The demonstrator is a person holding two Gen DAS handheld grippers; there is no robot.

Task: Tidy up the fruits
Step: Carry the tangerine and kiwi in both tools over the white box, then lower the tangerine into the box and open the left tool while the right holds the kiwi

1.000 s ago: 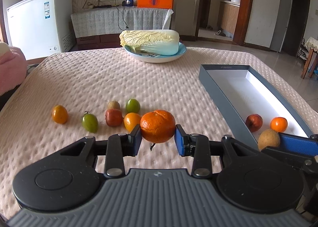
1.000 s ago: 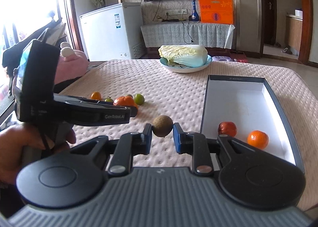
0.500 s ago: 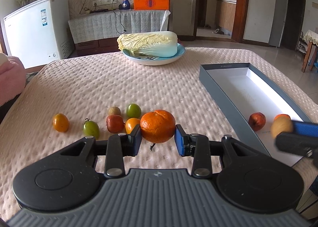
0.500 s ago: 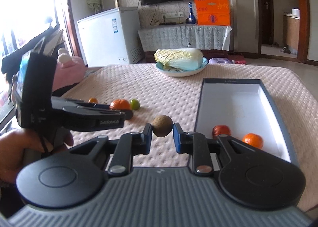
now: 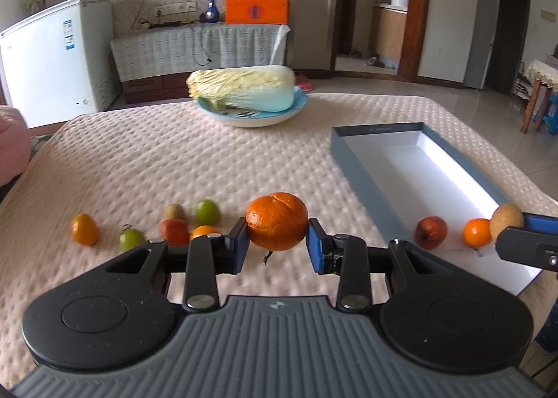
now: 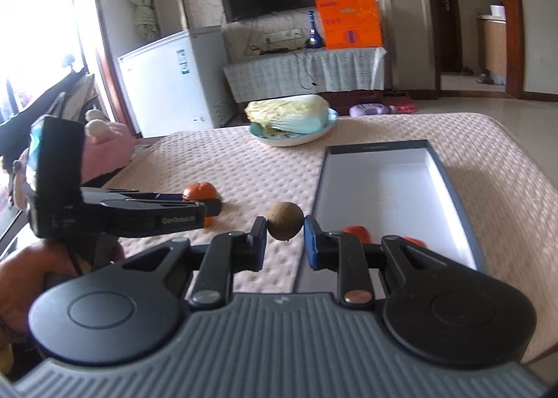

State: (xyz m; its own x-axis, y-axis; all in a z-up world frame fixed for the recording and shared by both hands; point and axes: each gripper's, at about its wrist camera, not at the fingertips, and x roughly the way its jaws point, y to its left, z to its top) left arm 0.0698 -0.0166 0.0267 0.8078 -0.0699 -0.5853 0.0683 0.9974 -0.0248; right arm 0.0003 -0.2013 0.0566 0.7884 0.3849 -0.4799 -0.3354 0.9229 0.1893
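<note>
My left gripper (image 5: 277, 241) is shut on a large orange (image 5: 276, 221) and holds it above the padded table. My right gripper (image 6: 285, 235) is shut on a small brown round fruit (image 6: 285, 220), held just left of the blue-grey box (image 6: 450, 185); this fruit also shows in the left wrist view (image 5: 506, 221). The box (image 5: 362, 171) holds a red fruit (image 5: 431, 232) and a small orange (image 5: 476, 232). Several small fruits lie loose on the table: an orange one (image 5: 83, 228), two green ones (image 5: 131, 239) (image 5: 207, 211), a red one (image 5: 173, 231) and a brown one (image 5: 174, 211).
A plate (image 5: 253, 117) with a napa cabbage (image 5: 242, 87) stands at the table's far middle. A white freezer (image 5: 52, 56) and a cloth-covered cabinet (image 5: 195, 49) stand behind the table. A pink plush thing (image 6: 108, 148) lies off the table's left edge.
Both grippers have kept their fruit. The right gripper has moved forward and lower toward the box's near end. The left gripper's view has shifted a little.
</note>
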